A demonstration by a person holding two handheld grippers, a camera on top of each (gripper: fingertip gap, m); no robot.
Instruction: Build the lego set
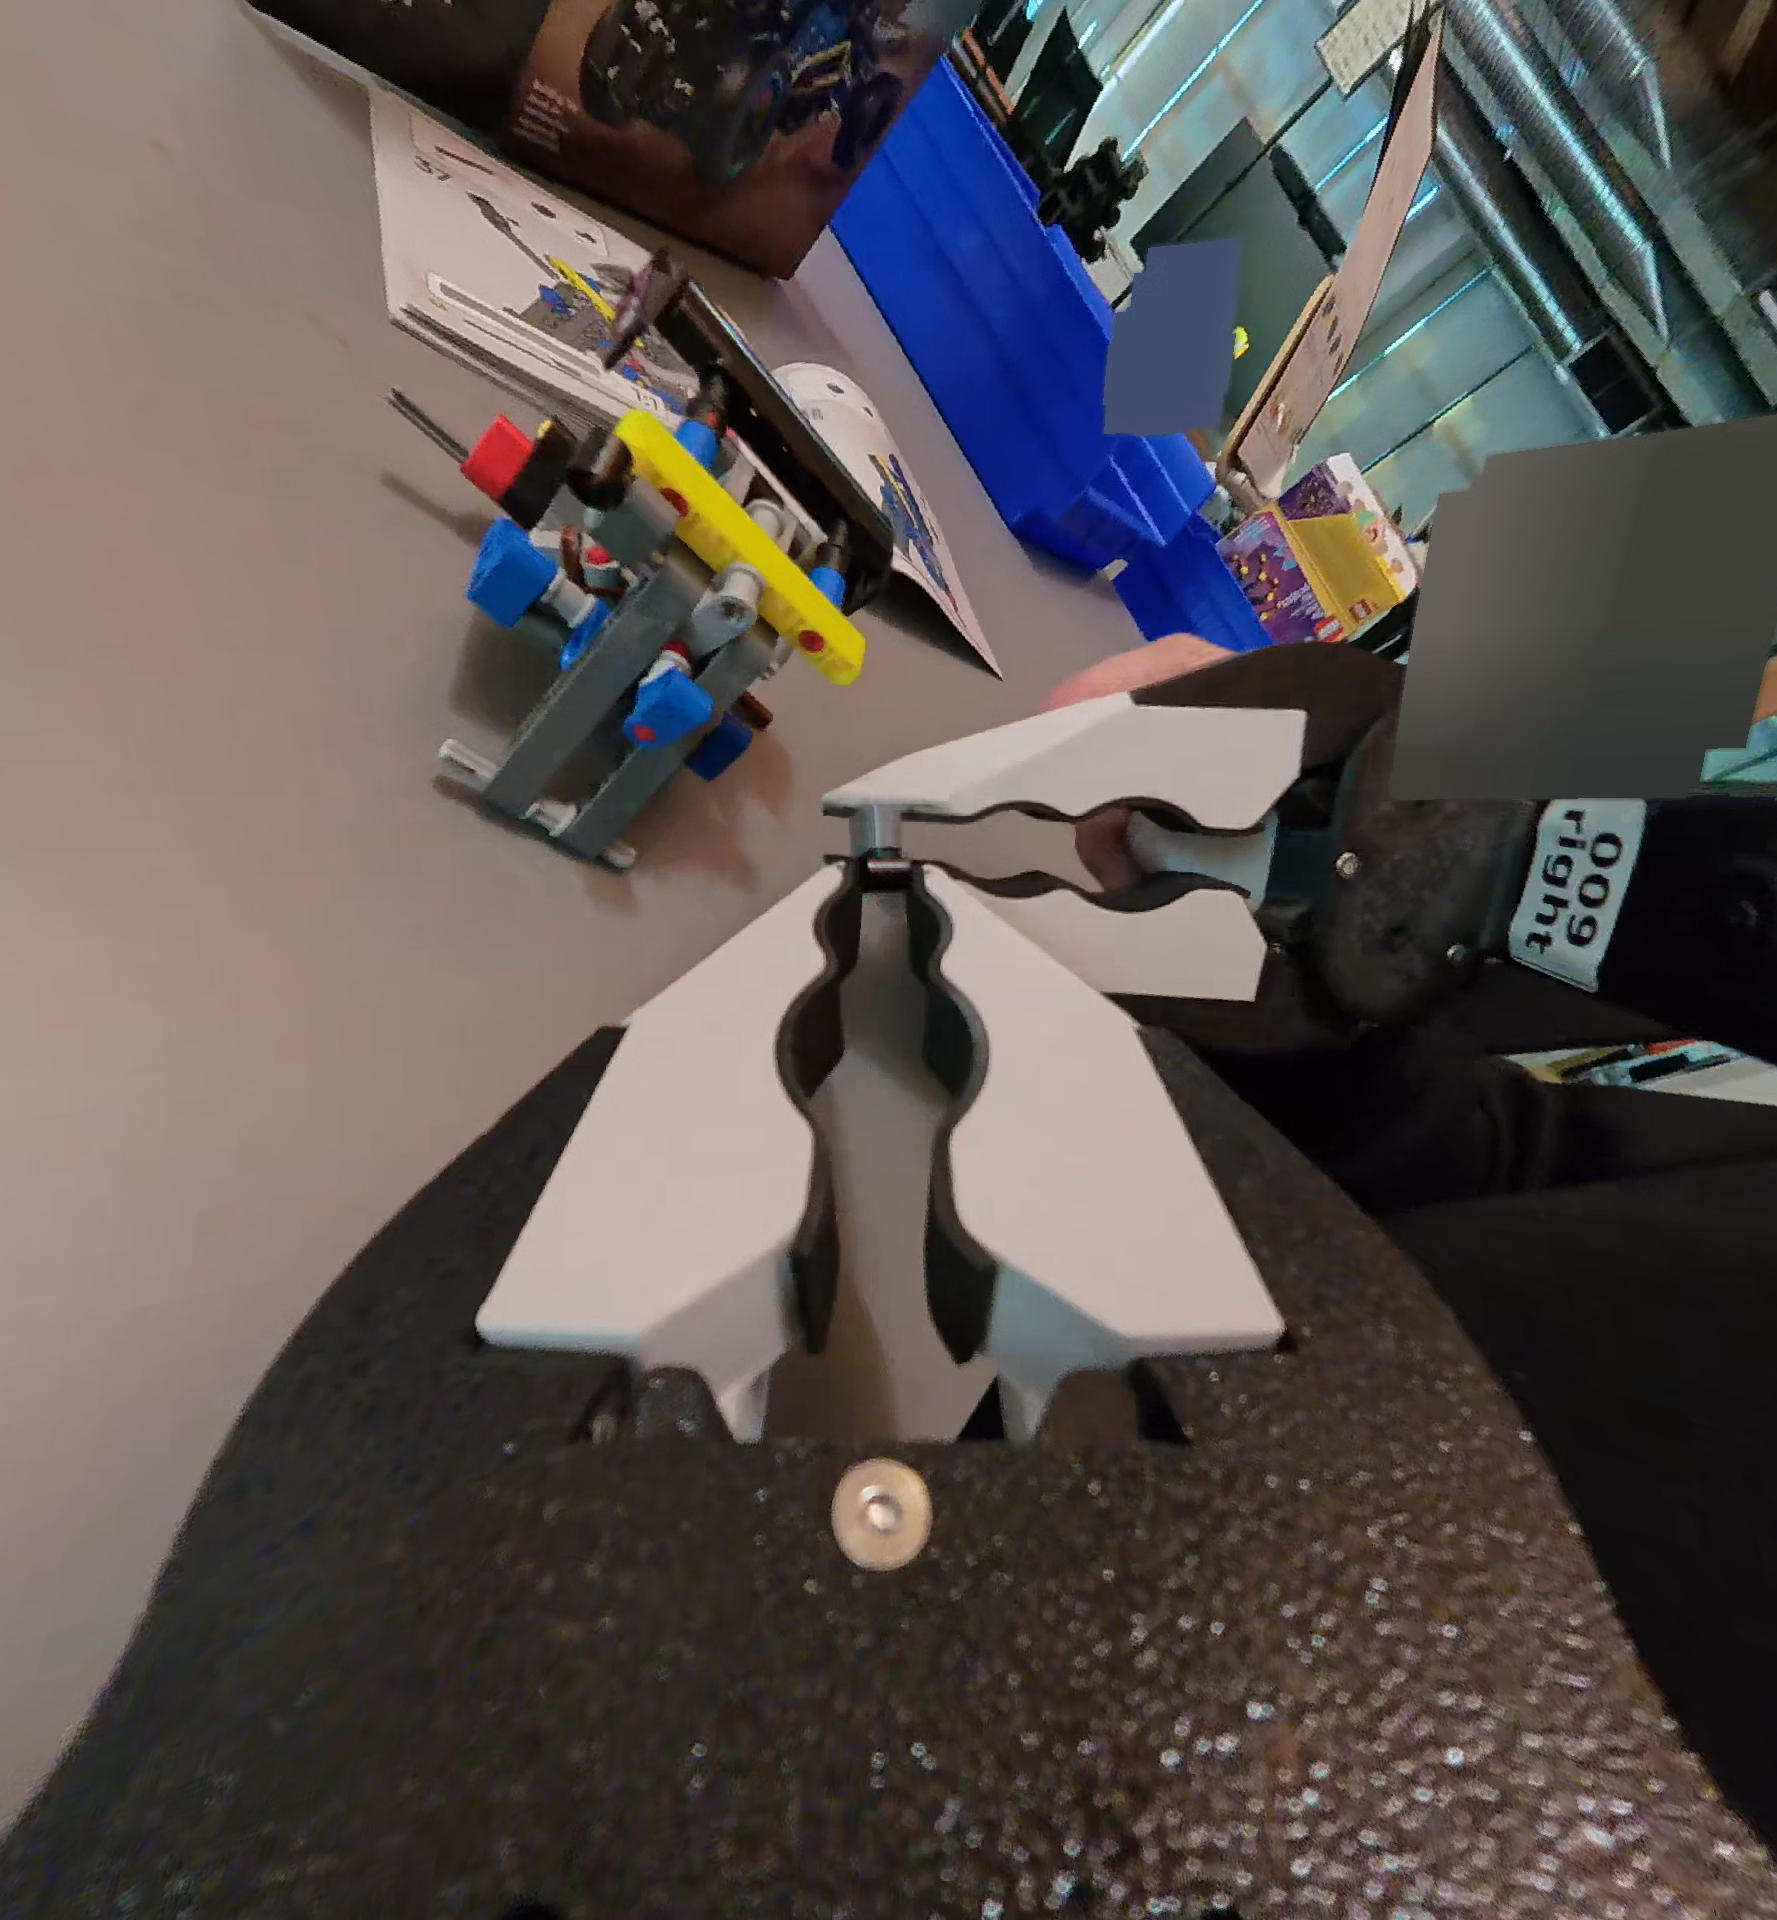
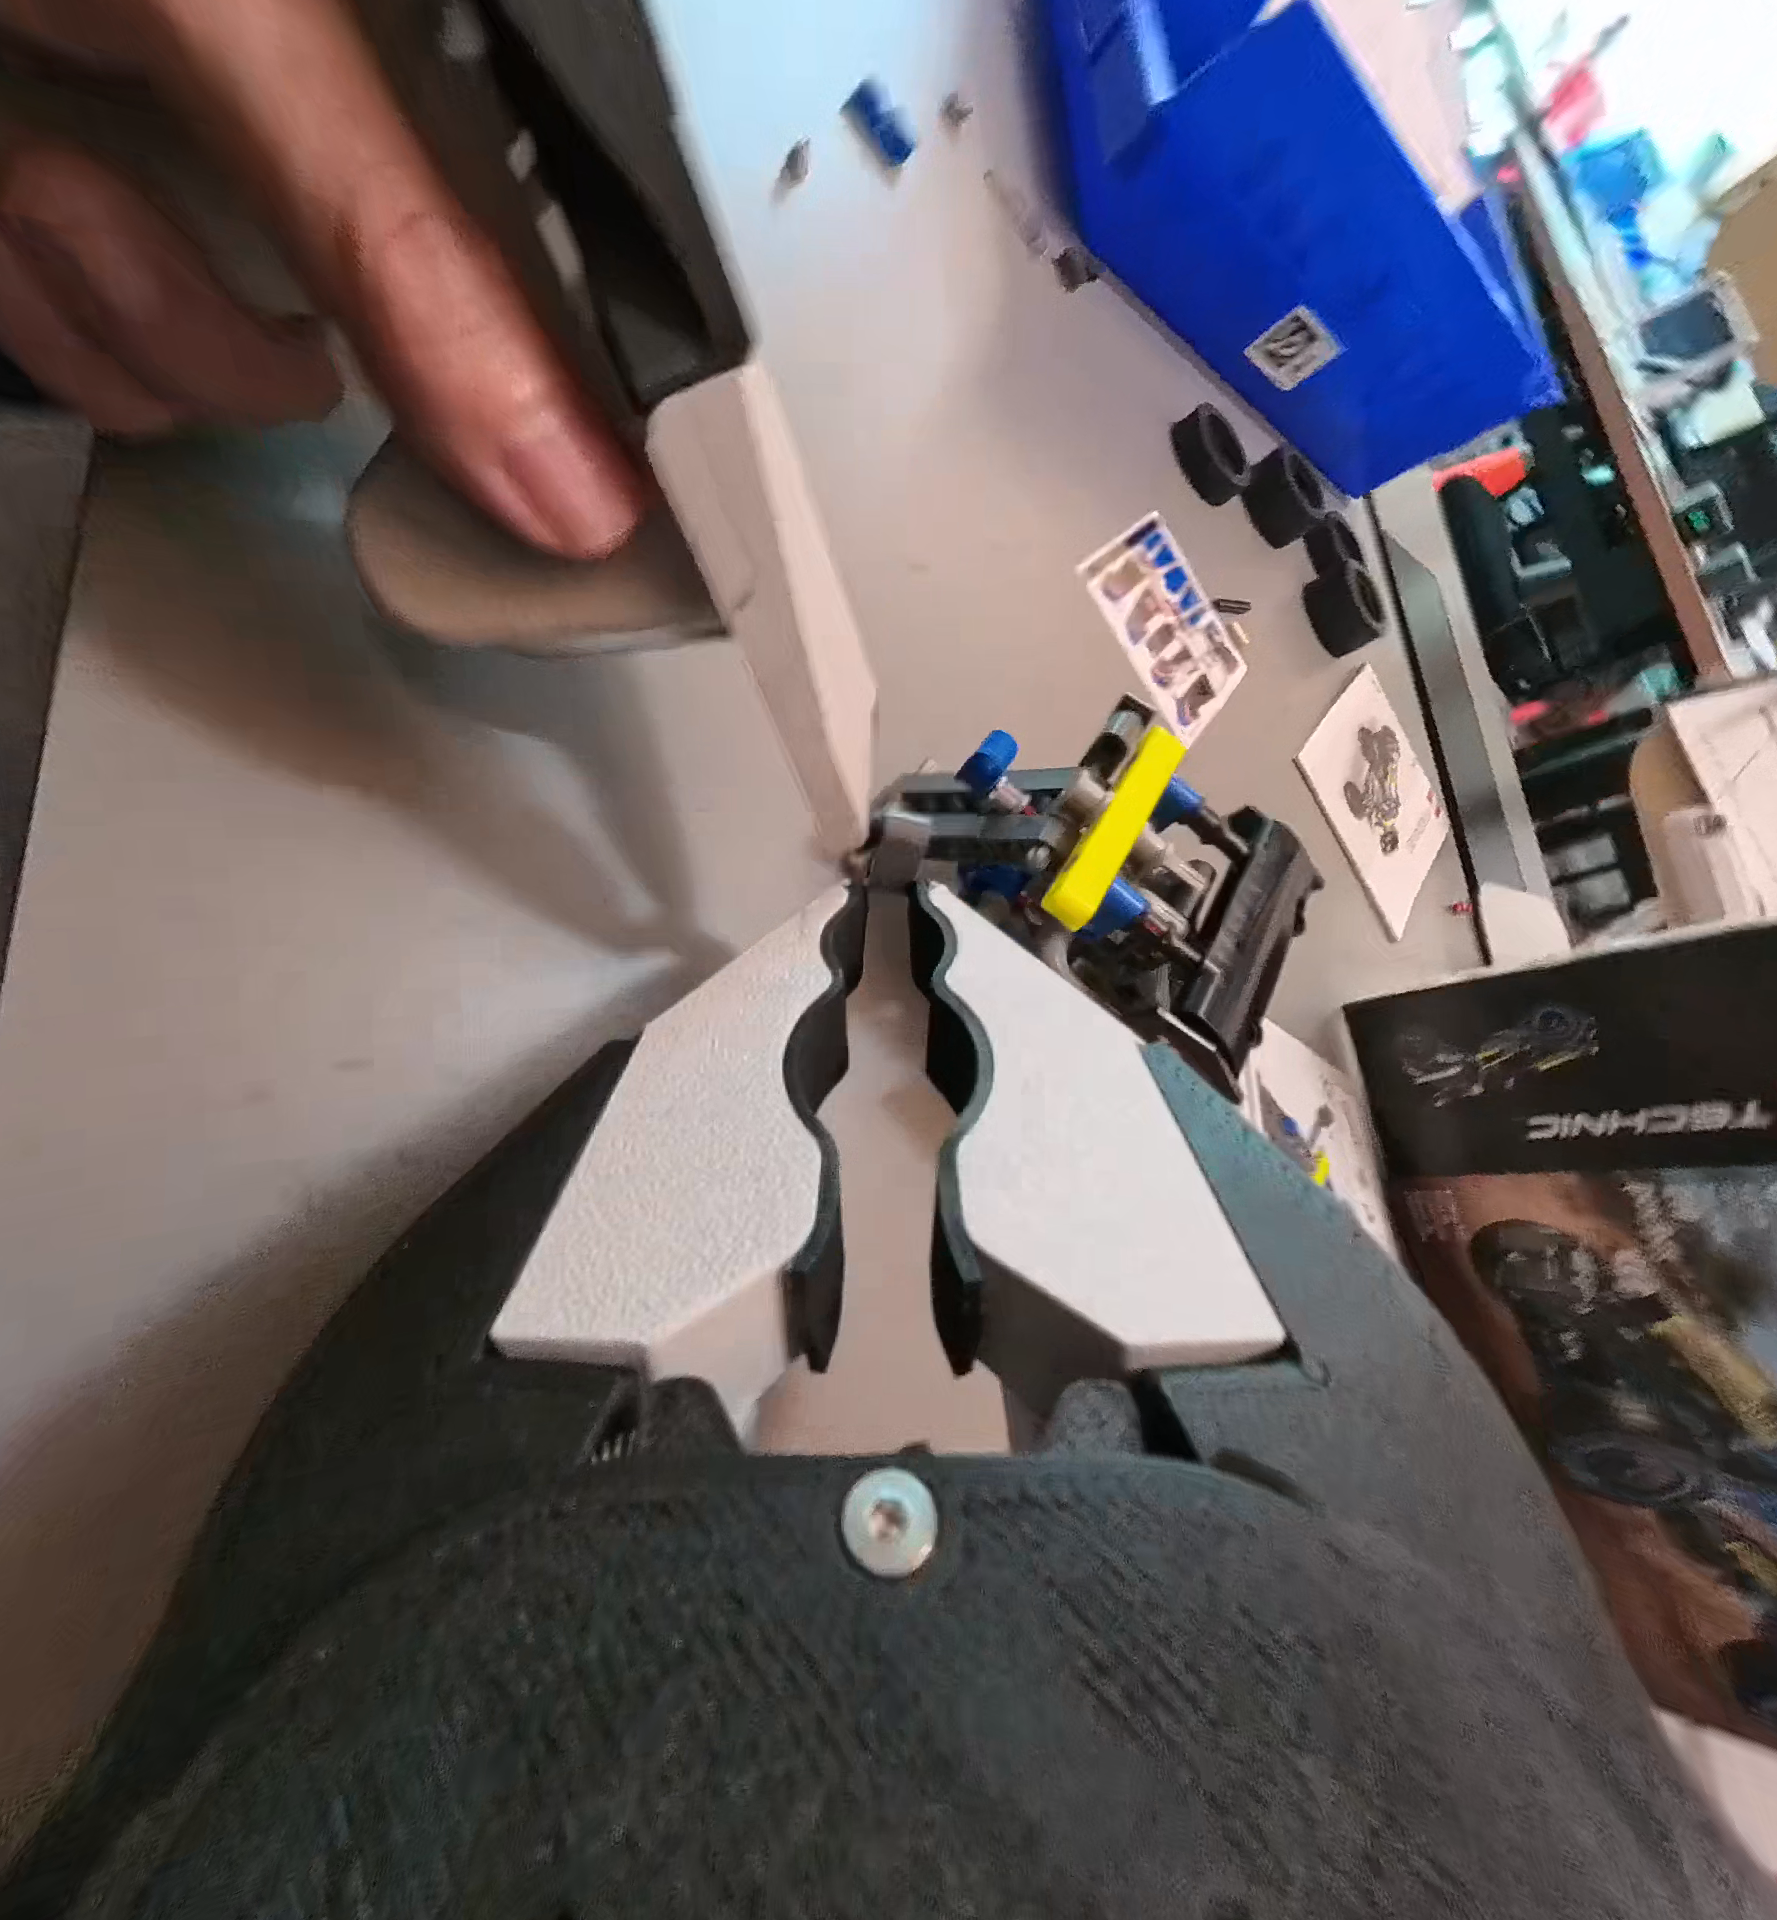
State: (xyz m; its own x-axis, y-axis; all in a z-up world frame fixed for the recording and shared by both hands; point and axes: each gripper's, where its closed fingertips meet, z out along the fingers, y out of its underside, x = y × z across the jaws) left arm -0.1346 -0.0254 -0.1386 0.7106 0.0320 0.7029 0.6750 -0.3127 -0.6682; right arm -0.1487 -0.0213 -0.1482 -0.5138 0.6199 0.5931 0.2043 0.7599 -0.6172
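Observation:
In the left wrist view my left gripper (image 1: 881, 878) and my right gripper (image 1: 848, 831) meet tip to tip above the grey table (image 1: 136, 727). The right gripper comes in from the right, shut on a small grey peg (image 1: 876, 828). The peg's black end (image 1: 882, 868) sits pinched between my left gripper's pads. In the right wrist view my right gripper (image 2: 889, 894) holds the same grey peg (image 2: 899, 844), and a left gripper finger (image 2: 790, 644) reaches it from the upper left. A toy brick assembly with a yellow beam, blue pins and grey beams (image 1: 655, 613) stands on the table just beyond; it also shows in the right wrist view (image 2: 1112, 831).
An instruction booklet (image 1: 510, 270) and a dark product box (image 2: 1611, 1247) lie near the assembly. Blue bins (image 2: 1279, 208) stand behind, with several black tyres (image 2: 1279, 499) and a sticker sheet (image 2: 1164, 623) beside them. A hand (image 2: 448, 364) grips the left tool. My two grippers' fingertips are within a few centimetres of each other.

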